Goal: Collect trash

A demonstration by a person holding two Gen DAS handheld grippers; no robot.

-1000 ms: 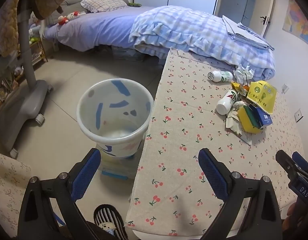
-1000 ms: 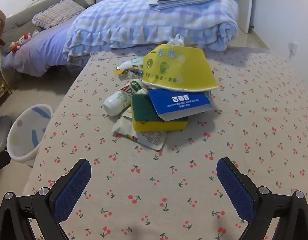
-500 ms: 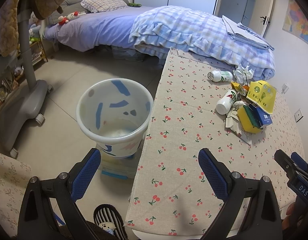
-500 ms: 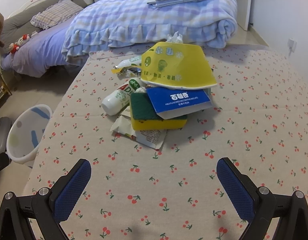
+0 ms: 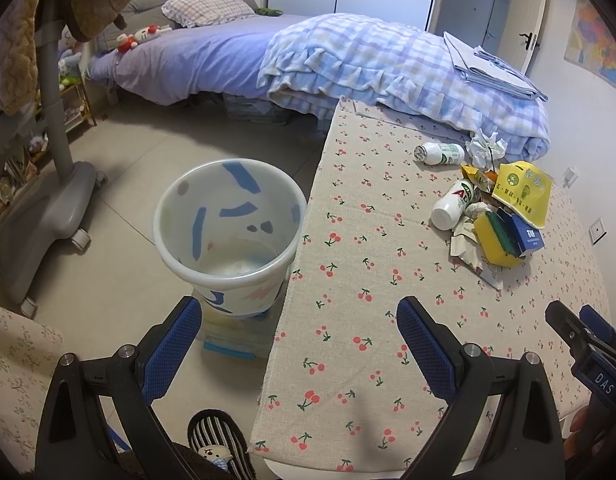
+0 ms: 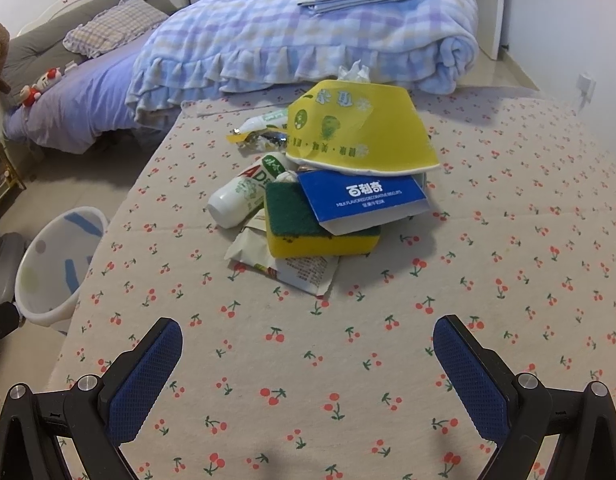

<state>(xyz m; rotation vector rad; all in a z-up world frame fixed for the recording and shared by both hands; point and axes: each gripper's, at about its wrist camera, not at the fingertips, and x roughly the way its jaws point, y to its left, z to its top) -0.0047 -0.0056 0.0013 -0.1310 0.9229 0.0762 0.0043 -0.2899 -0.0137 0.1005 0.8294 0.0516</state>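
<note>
A heap of trash lies on the cherry-print tablecloth (image 6: 508, 280): a yellow paper bowl (image 6: 360, 136), a blue biscuit box (image 6: 364, 196), a yellow-green sponge (image 6: 308, 228), a white bottle (image 6: 244, 192), a torn wrapper (image 6: 292, 268) and crumpled tissue (image 6: 353, 73). My right gripper (image 6: 308, 364) is open, low over the cloth in front of the heap, holding nothing. My left gripper (image 5: 300, 340) is open and empty, straddling the table's left edge beside the white bin (image 5: 228, 220). A second white bottle (image 5: 440, 153) lies farther back.
The bin stands on the floor against the table's left side, on a small box (image 5: 232, 340). A bed with a checked blanket (image 5: 388, 64) runs behind the table. A grey wheeled stand (image 5: 48, 184) is at the left. A striped slipper (image 5: 216, 444) shows below.
The right gripper has drifted forward, so the trash heap looks slightly nearer and more centred. The left view is almost unchanged. Both grippers stay open.
</note>
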